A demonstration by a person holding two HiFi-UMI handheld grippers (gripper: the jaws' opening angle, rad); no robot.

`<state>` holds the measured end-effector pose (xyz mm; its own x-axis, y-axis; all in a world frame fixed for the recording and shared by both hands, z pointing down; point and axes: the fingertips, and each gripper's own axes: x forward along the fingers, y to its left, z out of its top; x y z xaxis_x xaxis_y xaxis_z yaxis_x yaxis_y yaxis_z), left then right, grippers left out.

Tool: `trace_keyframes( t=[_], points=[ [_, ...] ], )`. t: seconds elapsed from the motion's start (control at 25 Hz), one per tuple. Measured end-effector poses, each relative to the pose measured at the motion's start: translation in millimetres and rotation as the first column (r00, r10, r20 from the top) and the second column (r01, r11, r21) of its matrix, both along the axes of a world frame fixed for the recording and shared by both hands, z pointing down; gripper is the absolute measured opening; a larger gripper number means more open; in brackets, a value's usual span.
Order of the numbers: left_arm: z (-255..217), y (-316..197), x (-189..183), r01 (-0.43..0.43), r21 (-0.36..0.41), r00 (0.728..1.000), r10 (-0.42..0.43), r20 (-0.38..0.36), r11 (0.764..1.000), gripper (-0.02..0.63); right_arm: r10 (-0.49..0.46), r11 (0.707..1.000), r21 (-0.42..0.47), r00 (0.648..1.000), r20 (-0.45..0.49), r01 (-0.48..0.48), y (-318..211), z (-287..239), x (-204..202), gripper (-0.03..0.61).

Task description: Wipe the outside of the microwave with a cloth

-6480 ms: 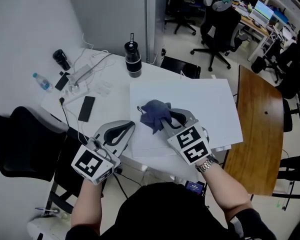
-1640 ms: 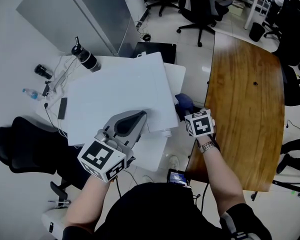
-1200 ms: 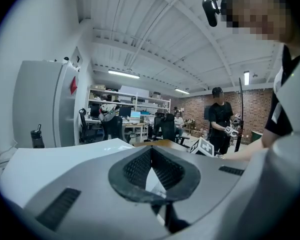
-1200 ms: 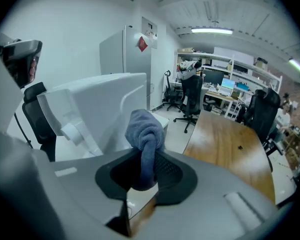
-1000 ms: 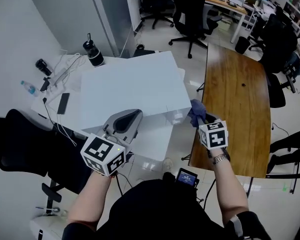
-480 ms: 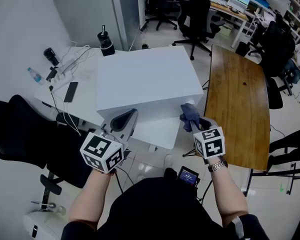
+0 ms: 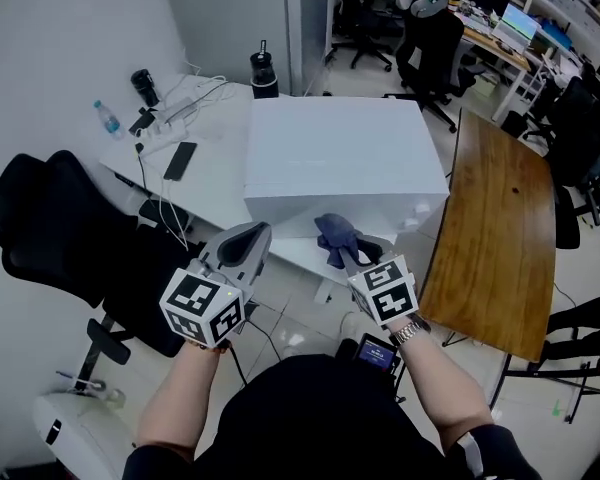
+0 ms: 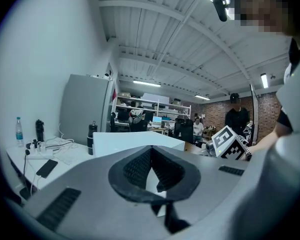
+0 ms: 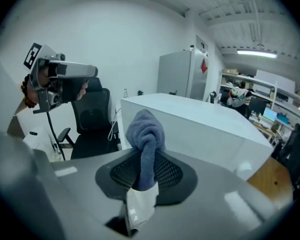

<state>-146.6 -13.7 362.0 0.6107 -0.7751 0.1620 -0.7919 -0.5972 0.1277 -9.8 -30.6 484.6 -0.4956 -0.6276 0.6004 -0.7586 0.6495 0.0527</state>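
Note:
The microwave (image 7: 340, 153) is a plain white box on a white desk (image 7: 215, 163). My right gripper (image 7: 342, 253) is shut on a bunched blue cloth (image 7: 330, 234), which sits just in front of the microwave's front face, near its middle; whether it touches the face I cannot tell. In the right gripper view the cloth (image 9: 146, 134) stands up between the jaws with the microwave (image 9: 200, 126) behind it. My left gripper (image 7: 258, 232) is shut with nothing in it, held near the front left corner. In the left gripper view its tips (image 8: 151, 149) meet before the microwave (image 8: 135, 140).
A black office chair (image 7: 70, 238) stands to the left of the desk. A phone (image 7: 180, 160), a water bottle (image 7: 104, 120), a black flask (image 7: 264, 72) and cables (image 7: 175, 108) lie on the desk. A wooden table (image 7: 500, 228) stands at the right.
The right gripper has carried the cloth from the microwave's right corner leftward to its front face. The left gripper has also shifted along the front and stays shut.

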Motion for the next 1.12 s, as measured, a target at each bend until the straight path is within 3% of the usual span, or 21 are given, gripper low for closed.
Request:
trace_keyframes(
  t=[0.28,0.52,0.8,1.12],
  points=[
    [4.3,15.0,-58.1,0.102,-0.01,0.995,-0.101,0.012,0.995,0.005,-0.142,0.99,0.006,0.989,0.029,0.142,-6.8,10.8,-91.8,0.072],
    [3.7,23.0,-95.1,0.16,-0.006,0.987,-0.16,0.028,0.987,0.005,-0.18,0.984,0.001,0.983,0.024,0.18,-21.2,26.7,-139.8,0.072],
    [7.7,23.3,-117.1,0.191,-0.01,0.981,-0.19,0.039,0.982,0.005,-0.159,0.987,0.002,0.987,0.003,0.159,-43.4,41.5,-161.7,0.072],
    [8.7,13.7,-118.4,0.163,-0.01,0.986,-0.162,0.039,0.987,0.005,-0.121,0.992,0.025,0.992,-0.026,0.122,-54.3,43.2,-160.2,0.072]
  ],
)
